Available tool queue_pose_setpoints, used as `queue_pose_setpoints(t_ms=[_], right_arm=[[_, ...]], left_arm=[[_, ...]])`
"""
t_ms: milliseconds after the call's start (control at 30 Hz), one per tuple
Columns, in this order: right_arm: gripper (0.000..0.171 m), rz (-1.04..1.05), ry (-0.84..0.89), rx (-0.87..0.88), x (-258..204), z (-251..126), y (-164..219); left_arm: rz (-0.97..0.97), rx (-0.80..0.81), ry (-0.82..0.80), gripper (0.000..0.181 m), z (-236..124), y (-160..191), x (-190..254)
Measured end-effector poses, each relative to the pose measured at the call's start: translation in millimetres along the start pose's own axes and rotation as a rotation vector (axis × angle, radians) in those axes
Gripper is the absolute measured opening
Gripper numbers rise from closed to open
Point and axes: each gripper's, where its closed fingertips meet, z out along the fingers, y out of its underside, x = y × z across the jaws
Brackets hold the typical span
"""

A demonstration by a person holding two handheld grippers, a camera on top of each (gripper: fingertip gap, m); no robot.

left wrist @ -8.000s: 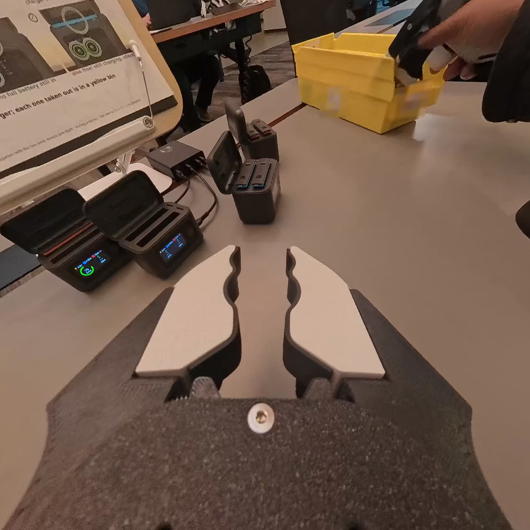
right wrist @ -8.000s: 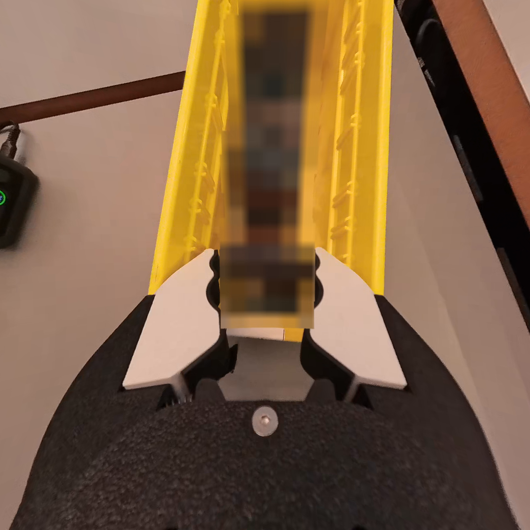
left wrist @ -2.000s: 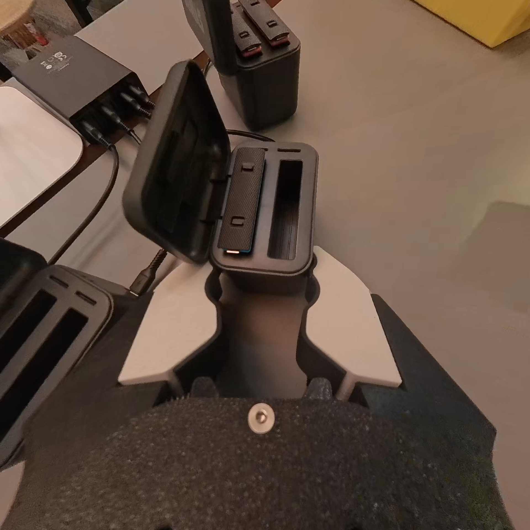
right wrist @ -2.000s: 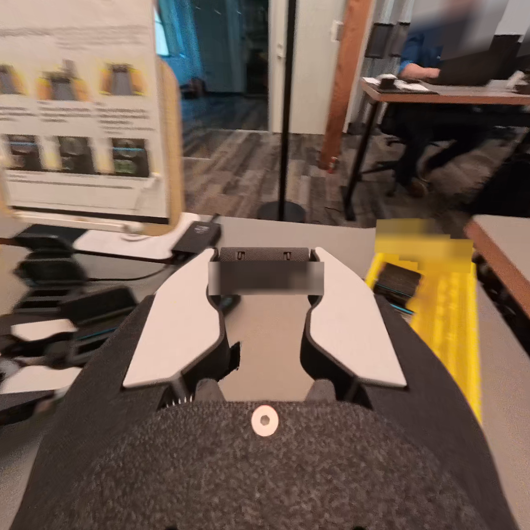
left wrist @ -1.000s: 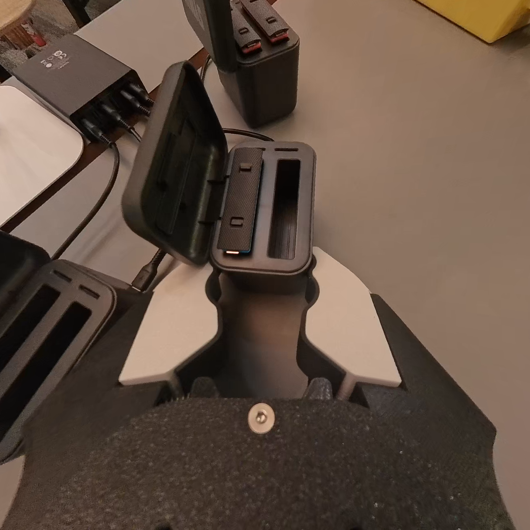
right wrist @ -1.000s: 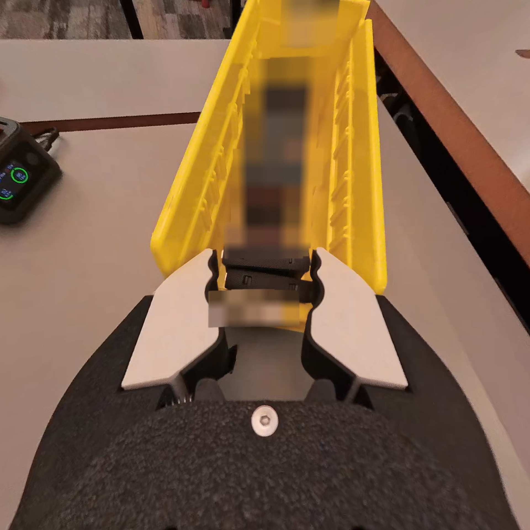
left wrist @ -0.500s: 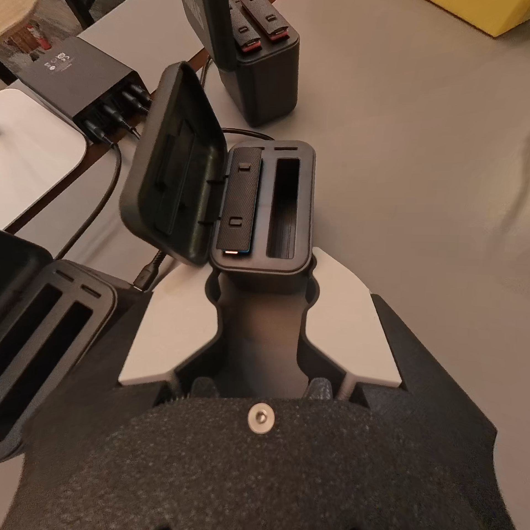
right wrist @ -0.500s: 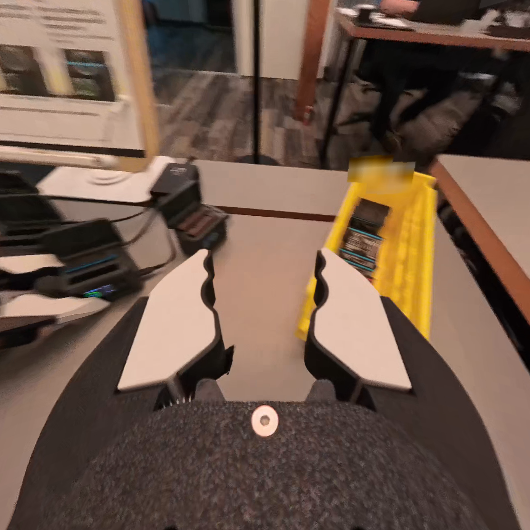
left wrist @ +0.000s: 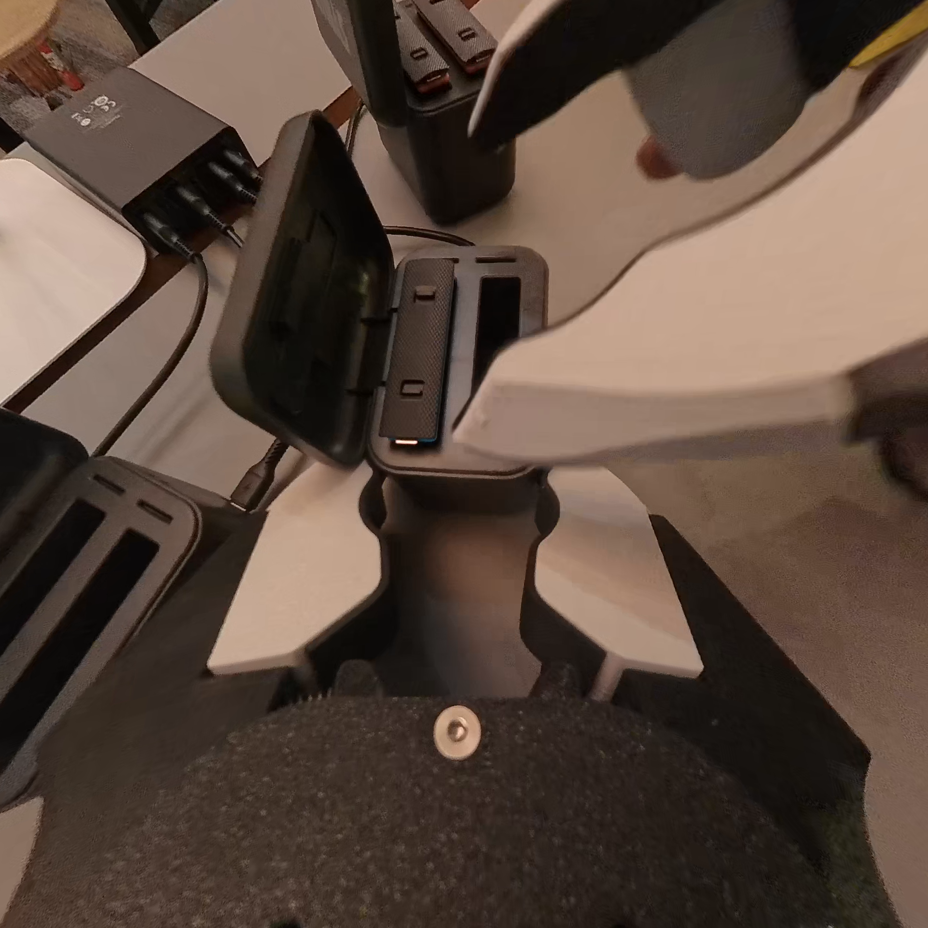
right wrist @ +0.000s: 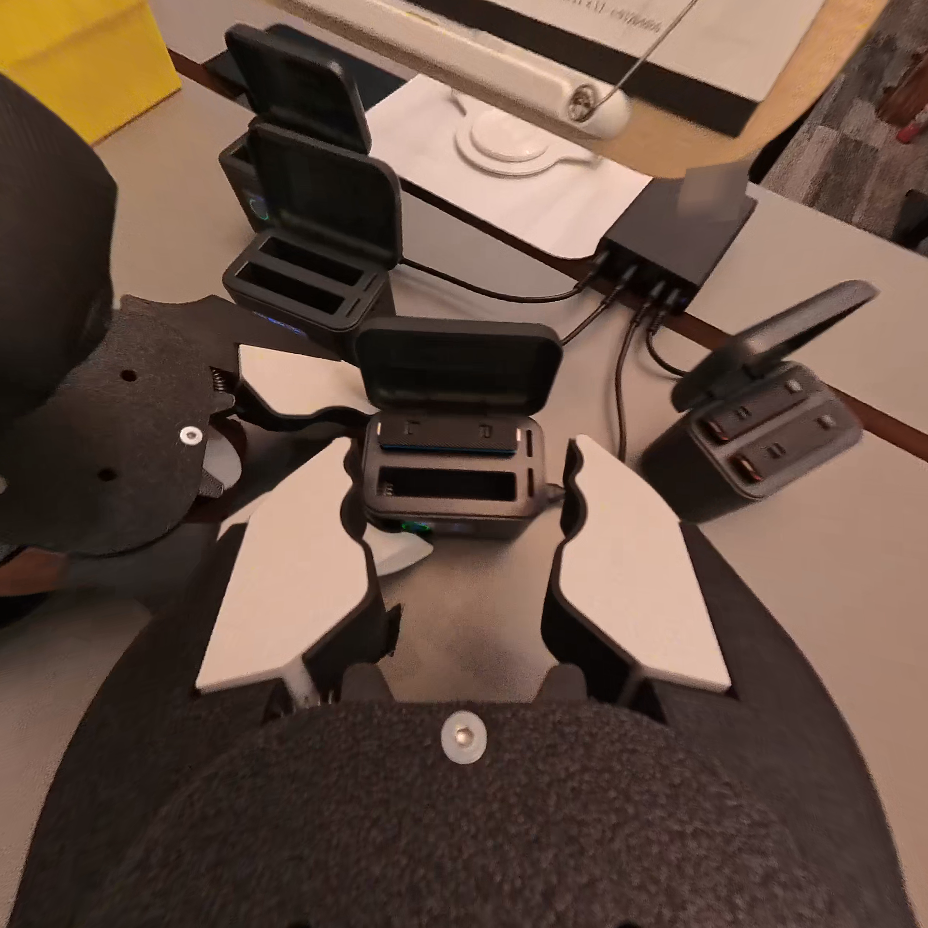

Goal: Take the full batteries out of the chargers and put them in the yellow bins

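Right gripper [right wrist: 457, 482] back, empty, facing battery [right wrist: 447, 436] (still docked).

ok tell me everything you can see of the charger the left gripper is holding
The charger is a dark grey, matte plastic box standing upright on the grey table, its hinged lid open. It has two slots: the one beside the lid holds a textured black battery, the other is empty. A green light glows on its front and a cable plugs into its side. The left gripper clamps its body; the right gripper hovers open above.

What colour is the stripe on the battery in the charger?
Blue. It runs along the edge of the battery in the open charger, clearest in the right wrist view.
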Motion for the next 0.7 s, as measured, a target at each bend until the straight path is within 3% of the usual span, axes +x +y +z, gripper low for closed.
queue_pose_setpoints(t_ms=[233,700], right_arm=[[0.076,0.015,-0.002,-0.012,-5,20,10],[0.063,0.041,-0.020,0.049,-8,20,6]], left_arm=[[0.001,0.001,0.005,0.057,0,0,1],[0.000,-0.001,0.006,0.057,0,0,1]])
